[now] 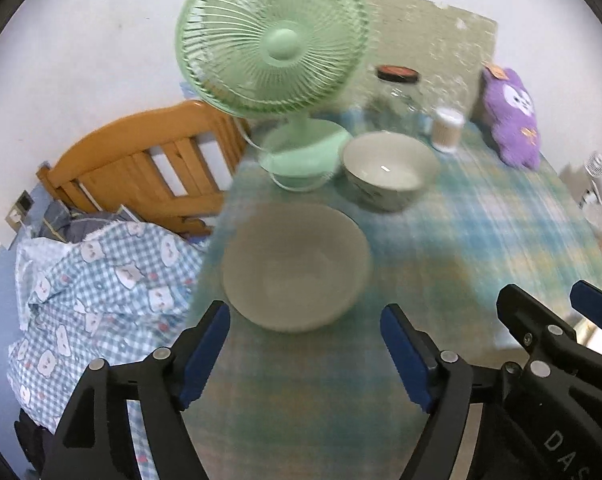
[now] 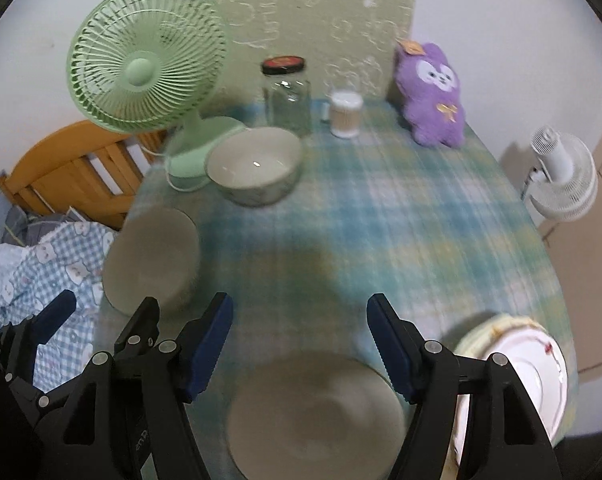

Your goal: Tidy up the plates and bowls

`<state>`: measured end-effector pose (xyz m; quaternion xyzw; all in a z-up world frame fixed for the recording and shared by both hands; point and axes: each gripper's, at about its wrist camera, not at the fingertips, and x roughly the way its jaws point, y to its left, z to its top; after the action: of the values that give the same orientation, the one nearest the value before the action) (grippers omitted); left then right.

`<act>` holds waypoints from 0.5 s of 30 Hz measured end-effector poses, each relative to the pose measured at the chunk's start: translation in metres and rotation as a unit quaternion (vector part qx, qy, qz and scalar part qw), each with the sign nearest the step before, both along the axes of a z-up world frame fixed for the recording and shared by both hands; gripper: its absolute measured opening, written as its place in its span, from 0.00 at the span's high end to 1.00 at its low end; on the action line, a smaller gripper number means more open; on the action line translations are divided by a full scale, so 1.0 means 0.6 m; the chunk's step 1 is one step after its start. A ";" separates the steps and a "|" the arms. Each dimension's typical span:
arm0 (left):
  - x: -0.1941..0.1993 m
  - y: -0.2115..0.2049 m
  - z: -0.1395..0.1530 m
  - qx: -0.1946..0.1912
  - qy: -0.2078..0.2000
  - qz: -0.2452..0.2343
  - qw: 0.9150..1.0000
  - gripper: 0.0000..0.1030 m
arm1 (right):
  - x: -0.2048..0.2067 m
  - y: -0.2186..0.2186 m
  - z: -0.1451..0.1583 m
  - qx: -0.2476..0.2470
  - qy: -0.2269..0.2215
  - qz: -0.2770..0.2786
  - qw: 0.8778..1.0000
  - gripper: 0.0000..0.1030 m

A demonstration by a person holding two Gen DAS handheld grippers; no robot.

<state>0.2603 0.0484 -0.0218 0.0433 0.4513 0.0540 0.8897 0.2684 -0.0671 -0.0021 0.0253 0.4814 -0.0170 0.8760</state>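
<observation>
both grippers stand apart with nothing between the pads. left gripper [image 1: 305,354] hovers over the near rim of a beige shallow bowl [image 1: 297,266]. right gripper [image 2: 299,350] sits above a second beige shallow bowl [image 2: 315,412], pads either side of it but clear.

landmark = green fan [image 2: 147,60]:
- deep bowl [image 2: 255,164] just beside the fan's base, on its right
- left-hand shallow bowl in front of the fan, toward the table's left edge
- second shallow bowl well in front of the fan, at the near edge
- white patterned plate [image 2: 517,376] far right of the fan, near-right corner, partly behind the right finger; looks like a stack, can't confirm

handling, my read: glazed ceramic, so stiff, fairly heavy, slick, chips on impact. tablecloth [image 2: 401,208] is soft, so a rim can be tipped up. pinch across the rim wall, one pad inside and one outside, not across the full diameter. set down slowly when nesting. frames are blurred, so rim thickness is unclear.
</observation>
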 end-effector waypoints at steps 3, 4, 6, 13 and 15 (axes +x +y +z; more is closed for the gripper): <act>0.021 0.019 0.000 0.004 -0.004 0.007 1.000 0.20 | 0.031 0.022 -0.002 0.002 -0.001 0.006 1.000 0.30; 0.031 0.030 -0.002 0.001 -0.003 0.013 1.000 0.20 | 0.039 0.029 -0.003 0.003 -0.001 0.008 1.000 0.30; 0.045 0.045 -0.006 -0.004 0.001 0.023 1.000 0.20 | 0.058 0.045 -0.008 0.005 -0.001 0.014 1.000 0.30; 0.088 0.087 -0.039 -0.015 0.016 0.045 0.999 0.33 | 0.116 0.095 -0.042 -0.002 0.011 0.040 0.999 0.30; 0.100 0.092 -0.048 -0.019 0.022 0.047 0.998 0.38 | 0.128 0.105 -0.052 -0.002 0.015 0.045 0.999 0.34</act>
<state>0.3200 0.1039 -0.0503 0.0064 0.4735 0.0859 0.8766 0.3451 -0.0038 -0.0336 0.0020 0.4947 0.0208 0.8688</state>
